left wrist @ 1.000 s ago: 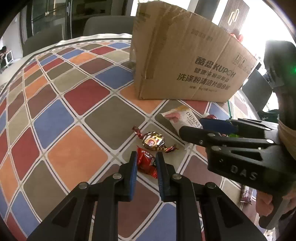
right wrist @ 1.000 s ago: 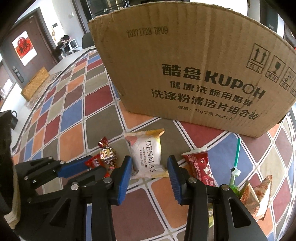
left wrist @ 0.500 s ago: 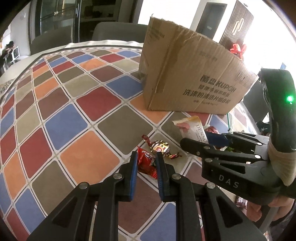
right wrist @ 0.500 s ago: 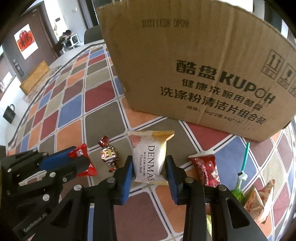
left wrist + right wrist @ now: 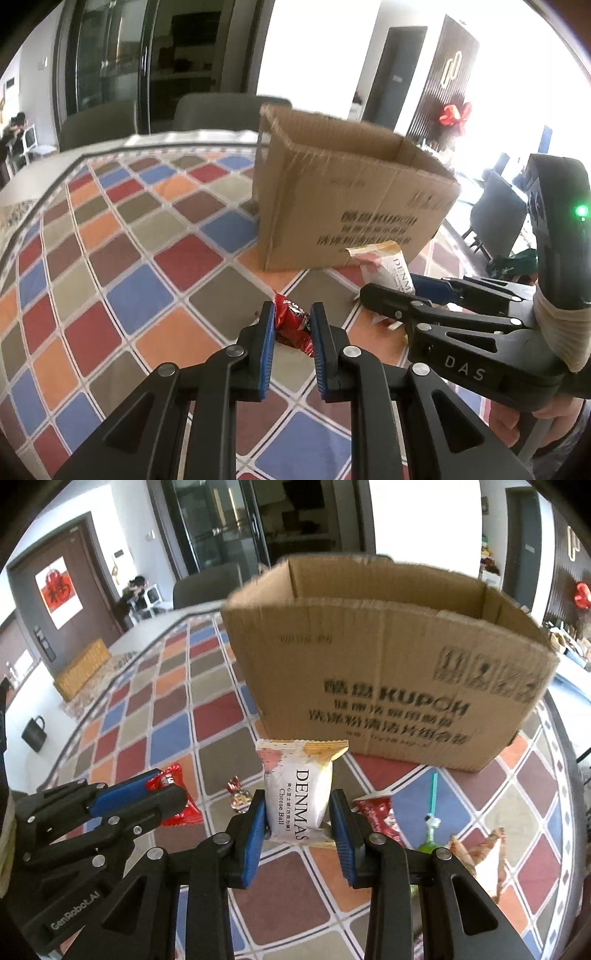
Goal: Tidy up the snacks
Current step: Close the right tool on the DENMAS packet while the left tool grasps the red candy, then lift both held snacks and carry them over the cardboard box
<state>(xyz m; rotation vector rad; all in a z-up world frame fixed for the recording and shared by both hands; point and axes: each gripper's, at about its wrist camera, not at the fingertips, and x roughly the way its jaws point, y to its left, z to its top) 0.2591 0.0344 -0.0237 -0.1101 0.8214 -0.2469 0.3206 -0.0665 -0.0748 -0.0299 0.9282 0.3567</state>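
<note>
My left gripper (image 5: 291, 314) is shut on a red candy packet (image 5: 293, 326) and holds it above the table; the packet also shows in the right wrist view (image 5: 173, 801). My right gripper (image 5: 297, 805) is shut on a white DENMAS cheese-ball packet (image 5: 301, 786), lifted off the table; the packet also shows in the left wrist view (image 5: 391, 266). An open cardboard box (image 5: 388, 672) stands just beyond both grippers, its top open; it also shows in the left wrist view (image 5: 343, 199).
On the checkered tablecloth (image 5: 147, 266) lie a gold-and-red wrapped candy (image 5: 238, 797), a red snack packet (image 5: 376, 810), a green-tipped stick (image 5: 430, 805) and an orange-white packet (image 5: 484, 853). Chairs (image 5: 218, 110) stand behind the table.
Both grippers have risen with their packets, lifting them off the table. The box's open top has come into view.
</note>
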